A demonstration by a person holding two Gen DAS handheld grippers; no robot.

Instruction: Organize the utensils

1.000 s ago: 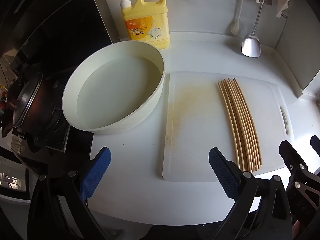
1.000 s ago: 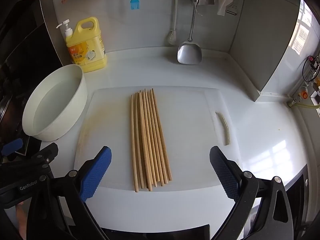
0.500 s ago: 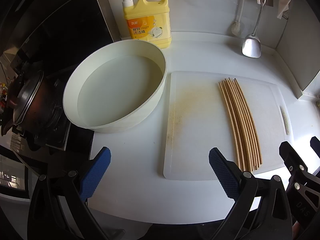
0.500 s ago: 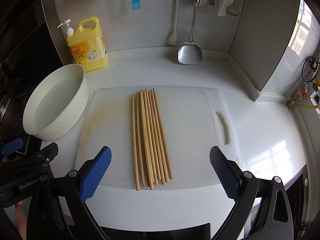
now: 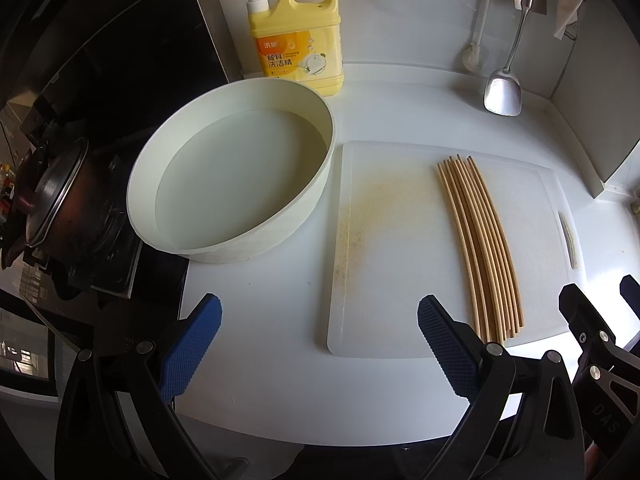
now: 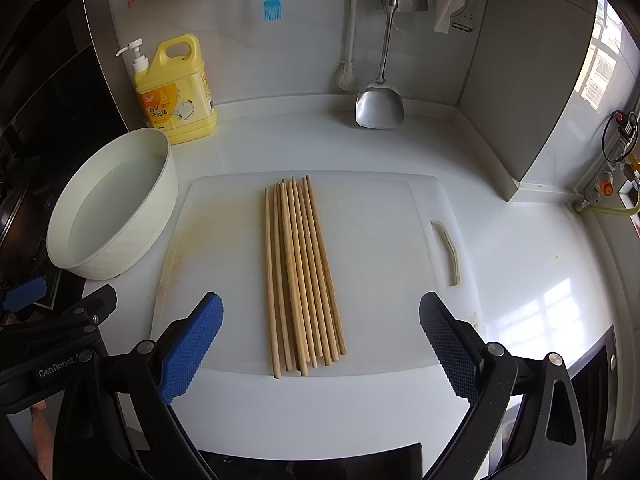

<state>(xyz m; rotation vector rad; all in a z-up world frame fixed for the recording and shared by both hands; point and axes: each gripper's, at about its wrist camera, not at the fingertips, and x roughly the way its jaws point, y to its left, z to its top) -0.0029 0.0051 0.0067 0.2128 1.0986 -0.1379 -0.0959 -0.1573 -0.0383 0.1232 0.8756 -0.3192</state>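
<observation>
Wooden chopsticks (image 5: 478,248) bundled side by side on white cutting board (image 5: 384,280), round white basin (image 5: 232,168) of water just left of board, yellow detergent jug (image 5: 298,40) behind basin, metal spatula (image 5: 503,90) hanging at back wall, left gripper (image 5: 318,344) wide apart above counter edge, holding nothing.

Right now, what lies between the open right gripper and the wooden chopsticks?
Nothing: the right wrist view shows only bare white cutting board between the right gripper and the wooden chopsticks.
</observation>
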